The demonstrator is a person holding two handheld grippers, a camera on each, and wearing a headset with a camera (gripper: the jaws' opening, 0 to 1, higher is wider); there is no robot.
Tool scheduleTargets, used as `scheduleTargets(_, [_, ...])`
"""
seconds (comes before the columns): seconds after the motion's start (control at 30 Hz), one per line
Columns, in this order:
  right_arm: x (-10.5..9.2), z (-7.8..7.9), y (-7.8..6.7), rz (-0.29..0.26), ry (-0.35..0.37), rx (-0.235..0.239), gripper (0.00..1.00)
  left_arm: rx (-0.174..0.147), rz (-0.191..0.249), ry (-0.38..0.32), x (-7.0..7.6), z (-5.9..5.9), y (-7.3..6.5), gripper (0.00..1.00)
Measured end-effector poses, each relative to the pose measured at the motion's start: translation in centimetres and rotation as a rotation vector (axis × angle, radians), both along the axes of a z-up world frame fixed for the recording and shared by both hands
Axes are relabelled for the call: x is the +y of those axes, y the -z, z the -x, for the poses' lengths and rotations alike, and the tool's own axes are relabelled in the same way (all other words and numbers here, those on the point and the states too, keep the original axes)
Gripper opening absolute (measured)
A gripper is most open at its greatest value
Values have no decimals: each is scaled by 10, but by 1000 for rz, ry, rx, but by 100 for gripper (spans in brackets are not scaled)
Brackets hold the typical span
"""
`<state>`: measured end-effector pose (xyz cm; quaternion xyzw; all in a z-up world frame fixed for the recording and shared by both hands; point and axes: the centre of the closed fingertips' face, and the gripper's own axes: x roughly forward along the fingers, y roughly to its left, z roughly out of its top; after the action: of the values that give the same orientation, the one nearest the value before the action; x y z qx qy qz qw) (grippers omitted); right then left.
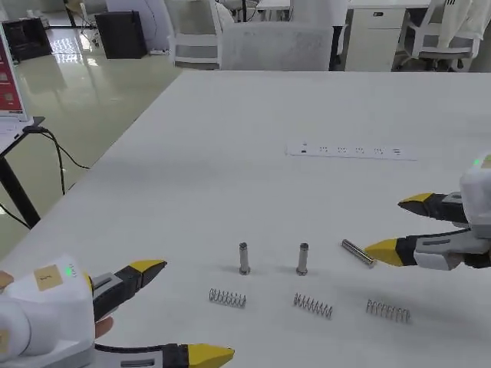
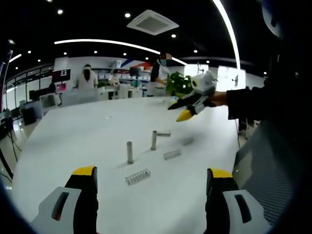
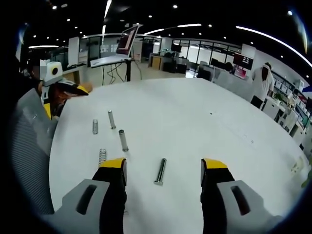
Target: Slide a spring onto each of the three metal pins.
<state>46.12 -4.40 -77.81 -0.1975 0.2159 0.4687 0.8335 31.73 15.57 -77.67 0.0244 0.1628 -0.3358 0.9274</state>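
On the table [image 1: 230, 153], a left pin [image 1: 244, 258] and a middle pin [image 1: 302, 259] stand upright side by side. To their right the third pin [image 1: 357, 253] lies flat on its side. Nearer the person, three springs lie flat in a row, each apart from the pins: a left spring [image 1: 228, 298], a middle spring [image 1: 313, 306] and a right spring [image 1: 388, 310].

At the right edge the right tongs [image 1: 397, 226] hover spread wide, gripping nothing, with the lower yellow tip just beside the third pin. The right gripper view shows that pin lying ahead between the two jaws, clear of both.

At the lower left the left tongs [image 1: 180, 310] are also released and wide apart, holding nothing, well apart from the pins. Their jaws point toward the left spring.

Farther back lies a power strip [image 1: 353, 151].
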Motion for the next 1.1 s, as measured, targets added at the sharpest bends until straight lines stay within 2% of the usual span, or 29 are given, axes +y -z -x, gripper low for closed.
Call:
scheduleTargets(0.23, [8, -6, 10, 47, -13, 22, 55, 1, -1, 2, 0, 0, 0, 89])
scheduleTargets(0.4, [14, -10, 14, 60, -19, 35, 54, 0, -1, 1, 1, 0, 0, 89])
scheduleTargets(0.6, [18, -14, 26, 102, -23, 55, 51, 0, 1, 1, 1, -1, 0, 89])
scheduleTargets(1.1, [29, -21, 44, 156, -14, 100, 41, 1, 2, -1, 2, -2, 0, 88])
